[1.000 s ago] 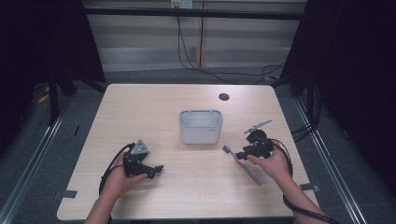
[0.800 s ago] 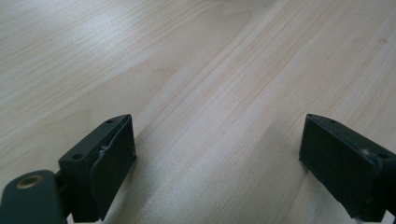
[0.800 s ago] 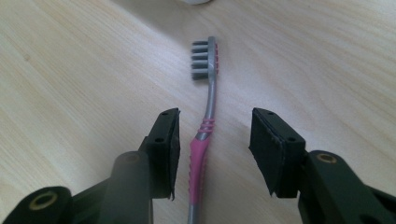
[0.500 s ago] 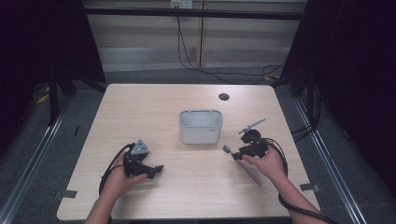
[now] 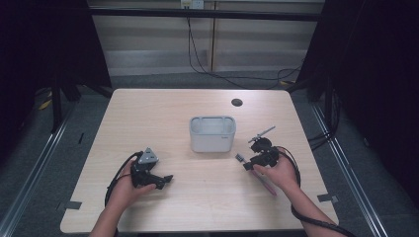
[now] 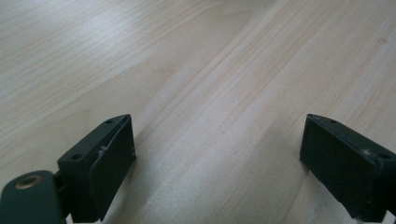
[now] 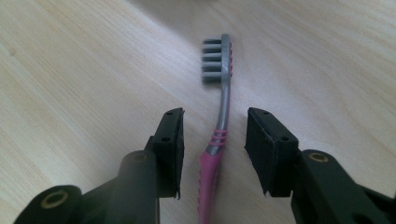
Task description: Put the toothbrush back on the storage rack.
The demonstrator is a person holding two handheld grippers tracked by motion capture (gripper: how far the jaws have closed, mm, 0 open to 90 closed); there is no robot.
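Note:
A pink toothbrush (image 7: 224, 105) with a grey bristle head lies flat on the wooden table (image 5: 148, 113), to the right of the container. In the high view the toothbrush (image 5: 267, 184) runs under the person's right hand. My right gripper (image 7: 215, 122) straddles its neck just above the pink handle. Its jaws have just been closing, but a gap still shows on each side of the brush, so the gripper is open. My right gripper (image 5: 248, 162) points left toward the brush head. My left gripper (image 5: 165, 180) rests at the front left, and in its own view it (image 6: 217, 140) is wide open over bare wood.
A pale grey open-topped container (image 5: 212, 140) stands in the middle of the table, just left of and beyond the right gripper. A small dark round hole (image 5: 236, 102) sits near the far edge. Cables trail from both grippers toward the table's front.
The right gripper has shifted slightly left along the toothbrush, toward its head. The left gripper has stayed put.

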